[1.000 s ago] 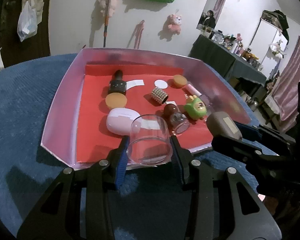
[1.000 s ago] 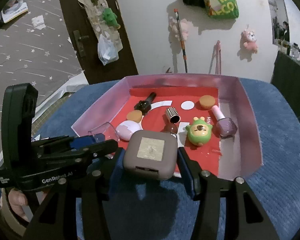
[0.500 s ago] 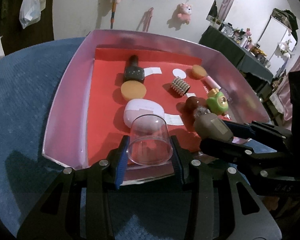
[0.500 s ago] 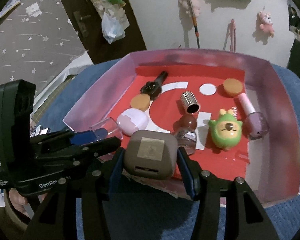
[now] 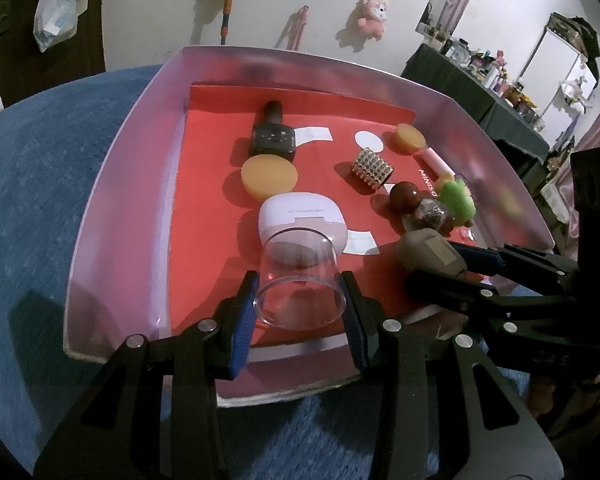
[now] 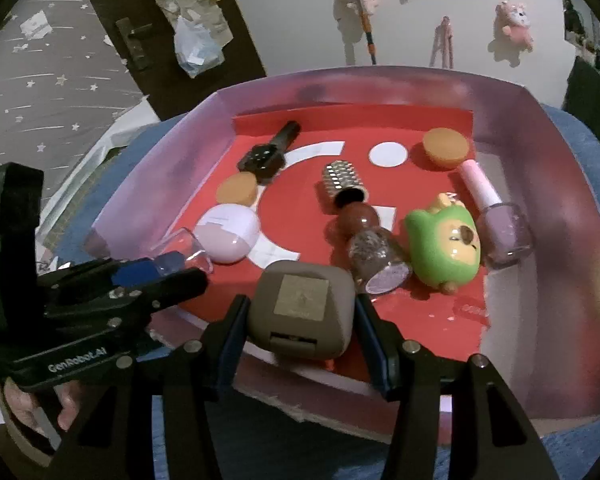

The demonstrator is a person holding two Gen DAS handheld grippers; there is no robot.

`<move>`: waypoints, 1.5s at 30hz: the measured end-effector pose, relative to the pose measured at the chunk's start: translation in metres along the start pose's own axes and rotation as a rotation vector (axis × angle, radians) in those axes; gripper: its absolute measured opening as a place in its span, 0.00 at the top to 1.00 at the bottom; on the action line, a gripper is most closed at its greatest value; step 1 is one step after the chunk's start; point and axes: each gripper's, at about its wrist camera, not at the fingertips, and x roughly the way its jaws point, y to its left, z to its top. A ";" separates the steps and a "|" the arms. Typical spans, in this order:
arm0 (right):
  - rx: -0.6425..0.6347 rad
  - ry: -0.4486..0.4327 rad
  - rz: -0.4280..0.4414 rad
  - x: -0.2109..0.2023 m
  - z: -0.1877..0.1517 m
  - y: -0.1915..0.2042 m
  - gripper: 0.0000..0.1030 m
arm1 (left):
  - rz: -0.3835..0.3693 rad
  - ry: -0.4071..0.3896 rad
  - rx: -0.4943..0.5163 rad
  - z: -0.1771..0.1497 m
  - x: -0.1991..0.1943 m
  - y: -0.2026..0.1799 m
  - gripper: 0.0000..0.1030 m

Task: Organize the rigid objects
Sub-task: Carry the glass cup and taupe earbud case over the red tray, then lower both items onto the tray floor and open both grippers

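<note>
Your left gripper (image 5: pixel 299 307) clamps a clear plastic cup (image 5: pixel 299 280); your right gripper (image 6: pixel 300 326) clamps a taupe rounded-square case (image 6: pixel 300 310). Both tilt downward over the pink tray's (image 5: pixel 116 208) near edge.

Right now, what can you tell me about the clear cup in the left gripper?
The clear cup is a small, see-through tumbler that looks like plastic, with a plain rim and no visible contents. It lies tilted on its side, mouth toward the left wrist camera, base pointing into the tray. The left gripper is shut on it, blue pads pressing its sides near the rim. It hangs over the tray's near red floor, just in front of the white earbud case; whether they touch cannot be told.
</note>
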 end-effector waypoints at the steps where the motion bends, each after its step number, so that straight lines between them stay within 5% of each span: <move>1: 0.003 -0.003 -0.006 0.000 0.000 -0.002 0.46 | 0.001 0.001 0.000 0.001 0.001 0.001 0.64; 7: -0.008 -0.028 -0.109 -0.003 0.000 -0.011 0.47 | 0.015 -0.002 -0.003 0.008 0.008 0.001 0.64; 37: 0.002 -0.052 -0.116 -0.004 0.000 -0.011 0.45 | 0.041 -0.016 -0.007 0.011 0.010 0.004 0.63; 45: -0.002 -0.124 -0.144 -0.024 -0.004 -0.004 0.39 | 0.034 -0.034 -0.003 0.008 0.003 0.001 0.47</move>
